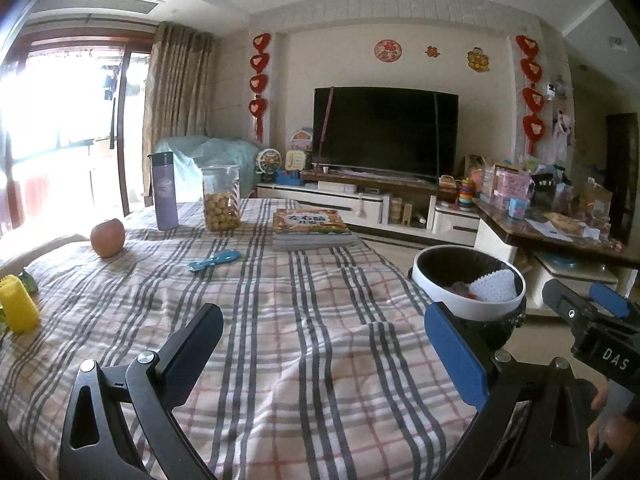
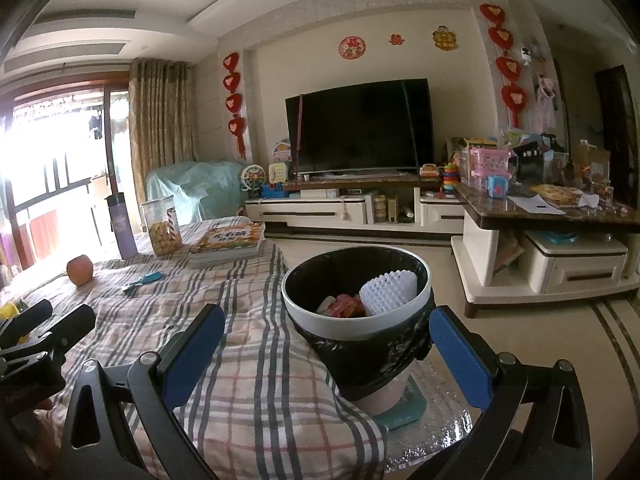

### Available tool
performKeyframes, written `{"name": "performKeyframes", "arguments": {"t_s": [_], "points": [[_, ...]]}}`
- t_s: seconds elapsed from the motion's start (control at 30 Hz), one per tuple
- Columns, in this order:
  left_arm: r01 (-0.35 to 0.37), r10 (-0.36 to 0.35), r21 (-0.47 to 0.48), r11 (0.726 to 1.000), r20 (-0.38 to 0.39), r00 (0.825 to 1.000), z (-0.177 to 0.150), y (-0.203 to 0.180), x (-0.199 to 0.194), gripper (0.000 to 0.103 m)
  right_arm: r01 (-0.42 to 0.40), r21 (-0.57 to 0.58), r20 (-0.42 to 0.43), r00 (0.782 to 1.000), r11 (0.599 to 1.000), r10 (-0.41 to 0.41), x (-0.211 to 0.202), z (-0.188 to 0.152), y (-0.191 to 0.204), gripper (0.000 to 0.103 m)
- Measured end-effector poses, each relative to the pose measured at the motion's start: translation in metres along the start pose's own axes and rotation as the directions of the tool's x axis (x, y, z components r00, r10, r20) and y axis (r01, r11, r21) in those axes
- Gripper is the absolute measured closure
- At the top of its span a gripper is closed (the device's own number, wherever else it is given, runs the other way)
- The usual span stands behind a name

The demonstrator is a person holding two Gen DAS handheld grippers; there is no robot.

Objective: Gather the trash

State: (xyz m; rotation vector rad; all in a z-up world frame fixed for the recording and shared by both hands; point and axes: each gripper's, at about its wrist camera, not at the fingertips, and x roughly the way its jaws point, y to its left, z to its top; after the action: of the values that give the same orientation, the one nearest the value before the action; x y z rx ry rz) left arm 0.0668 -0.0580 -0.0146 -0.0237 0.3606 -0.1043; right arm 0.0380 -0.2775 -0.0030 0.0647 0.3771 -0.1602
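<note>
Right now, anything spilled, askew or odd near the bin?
Nothing spilled. The bin stands upright beside the bed, foam net and wrappers inside. Only oddity: its black liner hangs loose and bunched below the rim. Both grippers are open, holding nothing.

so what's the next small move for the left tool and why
Probably reach the left tool forward to the blue scrap on the checked cloth: it looks like the only loose trash left, both tools are open and empty, and the bin already holds wrappers.
</note>
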Motion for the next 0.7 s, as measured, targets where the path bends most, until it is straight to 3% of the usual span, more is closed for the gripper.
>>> {"name": "performKeyframes", "arguments": {"t_s": [0.7], "points": [[0.003,-0.003,0.004,1.0,0.012,1.0,0.0006,0.0041,0.0006,0.001,-0.012,0.009,-0.005,1.0,1.0,0.012,-0.0031,0.0005,0.0034,0.0]]}}
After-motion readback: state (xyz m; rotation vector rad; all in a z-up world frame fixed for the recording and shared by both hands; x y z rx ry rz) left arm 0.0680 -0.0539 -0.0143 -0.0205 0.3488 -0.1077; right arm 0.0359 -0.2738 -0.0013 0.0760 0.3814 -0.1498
